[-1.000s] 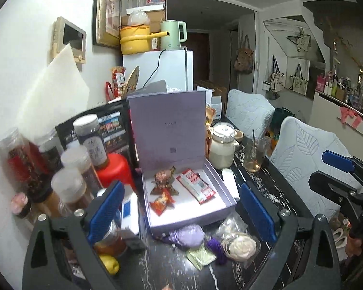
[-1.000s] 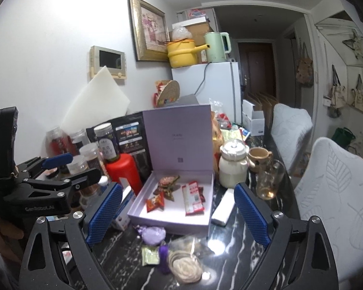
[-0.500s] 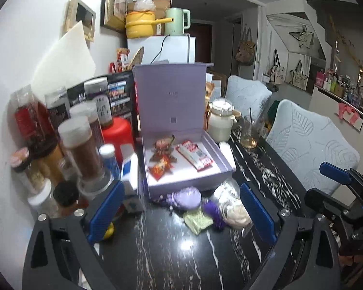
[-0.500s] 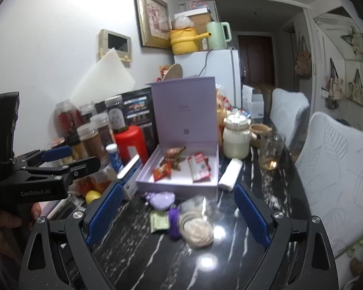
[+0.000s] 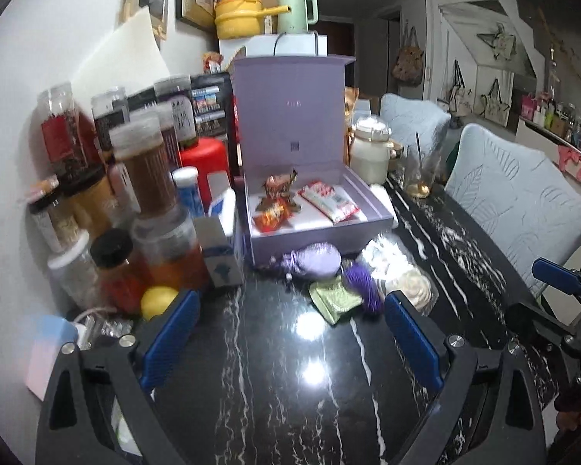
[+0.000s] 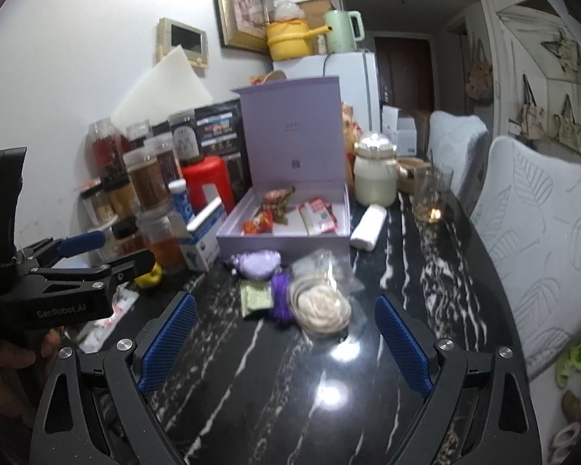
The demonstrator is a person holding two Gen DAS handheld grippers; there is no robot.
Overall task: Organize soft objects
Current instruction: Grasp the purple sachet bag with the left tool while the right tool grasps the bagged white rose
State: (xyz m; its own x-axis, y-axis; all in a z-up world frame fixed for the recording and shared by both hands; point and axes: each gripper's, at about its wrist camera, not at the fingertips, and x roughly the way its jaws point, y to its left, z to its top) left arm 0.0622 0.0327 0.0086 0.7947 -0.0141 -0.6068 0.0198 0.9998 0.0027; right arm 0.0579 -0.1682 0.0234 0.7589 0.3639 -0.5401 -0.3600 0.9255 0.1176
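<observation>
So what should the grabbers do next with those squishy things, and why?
Probably bring the right gripper down onto the cream bundle in clear wrap. It lies nearest, just ahead of the open, empty fingers, on the black table outside the open purple box. The lilac pouch could follow for the left gripper.

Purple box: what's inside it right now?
Inside the open purple box: an orange-red snack packet, a brown crinkled wrapper and a red-and-white packet. The front wall hides the nearest strip of the floor.
</observation>
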